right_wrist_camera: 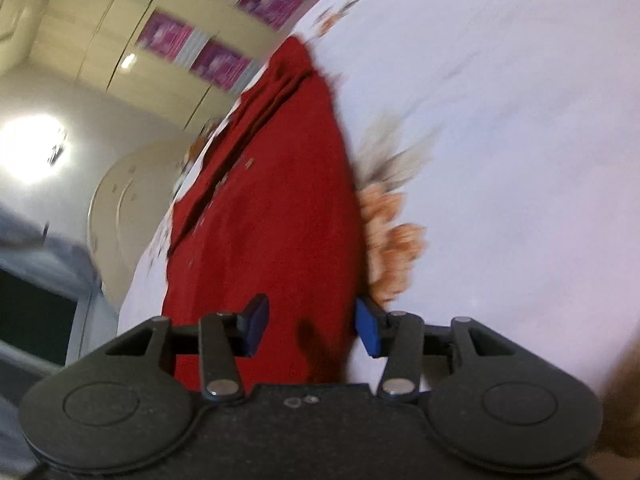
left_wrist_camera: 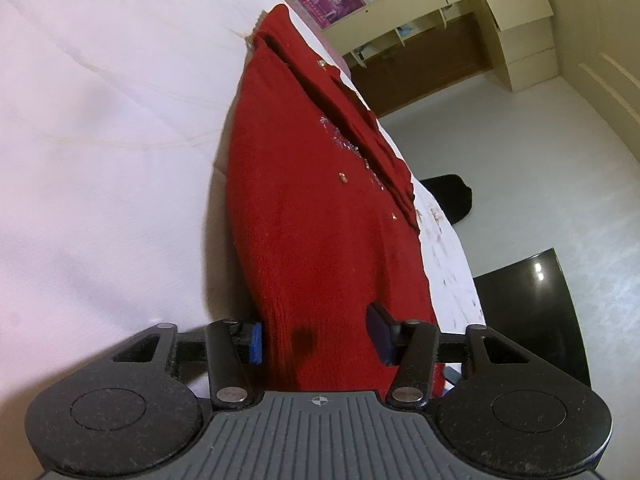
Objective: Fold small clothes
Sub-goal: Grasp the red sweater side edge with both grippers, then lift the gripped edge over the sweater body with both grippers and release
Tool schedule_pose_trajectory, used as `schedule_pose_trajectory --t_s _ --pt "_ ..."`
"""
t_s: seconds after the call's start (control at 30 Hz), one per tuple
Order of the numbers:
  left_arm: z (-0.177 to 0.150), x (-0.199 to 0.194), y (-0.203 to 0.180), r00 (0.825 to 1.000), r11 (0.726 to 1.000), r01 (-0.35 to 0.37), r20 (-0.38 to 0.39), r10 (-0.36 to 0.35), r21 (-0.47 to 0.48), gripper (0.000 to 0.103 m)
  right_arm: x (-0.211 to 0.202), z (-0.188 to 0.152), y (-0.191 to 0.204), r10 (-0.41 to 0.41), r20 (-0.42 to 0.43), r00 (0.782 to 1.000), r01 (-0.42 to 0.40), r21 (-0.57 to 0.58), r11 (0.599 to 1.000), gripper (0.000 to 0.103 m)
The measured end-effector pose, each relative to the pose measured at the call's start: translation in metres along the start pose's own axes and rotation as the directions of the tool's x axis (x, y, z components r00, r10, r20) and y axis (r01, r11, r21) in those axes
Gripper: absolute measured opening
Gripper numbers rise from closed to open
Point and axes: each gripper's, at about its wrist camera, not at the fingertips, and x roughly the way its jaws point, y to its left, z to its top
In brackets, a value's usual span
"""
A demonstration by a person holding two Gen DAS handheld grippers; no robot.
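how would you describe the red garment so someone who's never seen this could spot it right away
Start at the wide white bedsheet with faint orange flower prints that fills most of both views. Along its edge by the floor lies the red knit sweater, a long piece with overlapping folds. It is the only red thing there, dotted with small gold buttons and a sparkly beaded patch.

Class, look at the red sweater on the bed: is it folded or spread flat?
Partly folded. The red sweater shows overlapping layers along one long side, with a dark gap between them. How many folds are done, cannot tell.
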Motion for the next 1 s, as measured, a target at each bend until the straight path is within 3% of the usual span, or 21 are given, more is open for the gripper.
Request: schedule_pose_trajectory --t_s 0.03,0.07,0.1,0.17,0.27,0.37,0.47,0.53,0.63,0.77,0.87,0.97,1.0 --pt "0.001 0.002 0.001 1.000 1.000 -0.026 -0.002 0.026 0.003 0.027 0.005 0.002 0.005 -0.018 -0.004 1.000 0.018 -0.033 0.999 0.034" --pt "0.002 0.005 0.003 0.999 0.999 -0.055 -0.001 0.055 0.001 0.009 0.011 0.004 0.009 -0.036 -0.013 0.999 0.035 -0.062 0.997 0.016" --pt "0.002 0.007 0.005 0.997 0.997 -0.071 -0.003 0.071 0.000 0.004 0.016 0.005 0.013 -0.054 -0.018 0.998 0.052 -0.091 0.994 0.010" --pt "0.002 0.001 0.001 0.996 0.997 -0.076 0.044 0.075 0.028 0.003 0.013 0.007 0.026 -0.074 0.009 0.997 0.075 -0.178 0.981 0.010" --pt "-0.001 -0.026 -0.009 0.991 0.998 0.001 0.134 -0.009 0.059 0.003 -0.013 0.009 0.039 -0.033 0.079 0.996 0.051 -0.235 0.971 0.009" --pt "-0.009 -0.040 -0.007 0.991 0.994 -0.045 0.133 0.031 0.100 0.003 -0.041 0.003 0.038 0.003 0.122 0.992 0.031 -0.276 0.961 0.006" --pt "-0.015 -0.027 0.011 0.990 0.991 -0.117 0.082 0.111 0.070 0.003 -0.033 -0.001 0.014 -0.069 0.095 0.993 0.090 -0.234 0.968 0.005" --pt "-0.017 -0.024 0.019 0.991 0.994 -0.098 0.091 0.094 0.039 0.003 -0.016 -0.002 0.001 -0.101 0.054 0.993 0.110 -0.197 0.974 0.005" --pt "-0.015 -0.025 0.020 0.992 0.995 -0.097 0.087 0.093 0.038 0.003 -0.008 0.000 0.003 -0.070 0.040 0.997 0.076 -0.182 0.980 0.005" --pt "-0.013 -0.026 0.022 0.992 0.995 -0.093 0.085 0.090 0.032 0.003 -0.011 0.005 -0.002 -0.036 0.047 0.998 0.041 -0.115 0.992 0.034" --pt "-0.016 -0.025 0.023 0.992 0.995 -0.092 0.087 0.090 0.030 0.003 -0.007 0.002 -0.005 -0.026 0.035 0.999 0.029 -0.090 0.995 0.039" --pt "-0.017 -0.032 0.017 0.991 0.996 -0.081 0.106 0.077 0.038 0.003 0.001 0.002 0.002 -0.070 -0.007 0.997 0.069 -0.122 0.990 0.005" --pt "-0.017 -0.037 0.012 0.990 0.997 -0.062 0.127 0.055 0.053 0.003 -0.004 0.002 0.009 -0.072 0.022 0.997 0.075 -0.159 0.984 0.005"
